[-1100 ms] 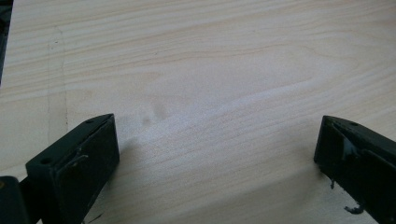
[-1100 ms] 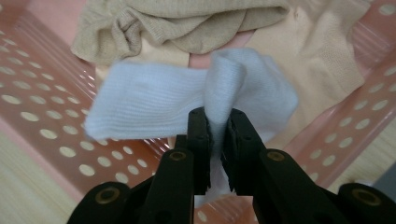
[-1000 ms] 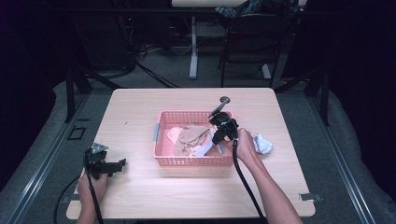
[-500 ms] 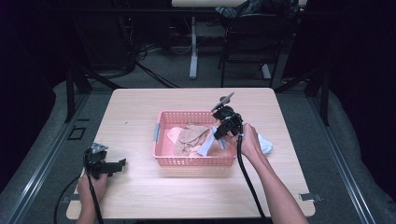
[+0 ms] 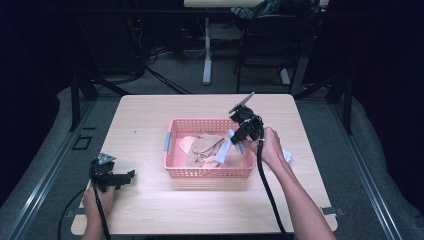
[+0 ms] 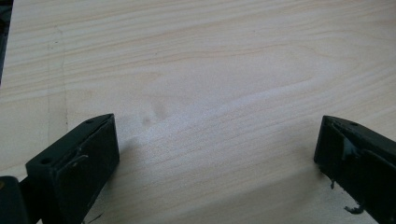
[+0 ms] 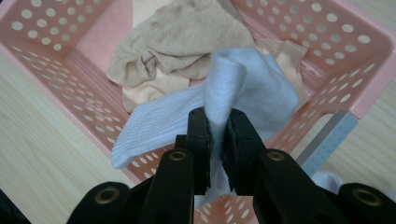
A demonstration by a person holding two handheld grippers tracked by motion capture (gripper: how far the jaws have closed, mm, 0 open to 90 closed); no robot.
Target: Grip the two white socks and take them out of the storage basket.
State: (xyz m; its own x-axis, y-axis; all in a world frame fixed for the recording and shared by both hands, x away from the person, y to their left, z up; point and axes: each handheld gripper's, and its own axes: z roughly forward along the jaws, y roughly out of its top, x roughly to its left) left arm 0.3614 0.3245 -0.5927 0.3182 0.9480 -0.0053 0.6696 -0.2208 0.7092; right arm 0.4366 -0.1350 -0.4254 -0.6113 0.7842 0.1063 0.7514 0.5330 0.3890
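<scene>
Clearly a pale blue sock hangs pinched in the right gripper over the pink basket.

Soft, light and limp, the ribbed knit droops into the basket, its end draping a wall; a grip on a bunched fold, as now, should hold it best. Beige socks lie crumpled inside the perforated plastic. More pale cloth lies right of the basket. Left gripper rests on the wooden table, jaws spread, empty.

Pink basket on wooden table
</scene>
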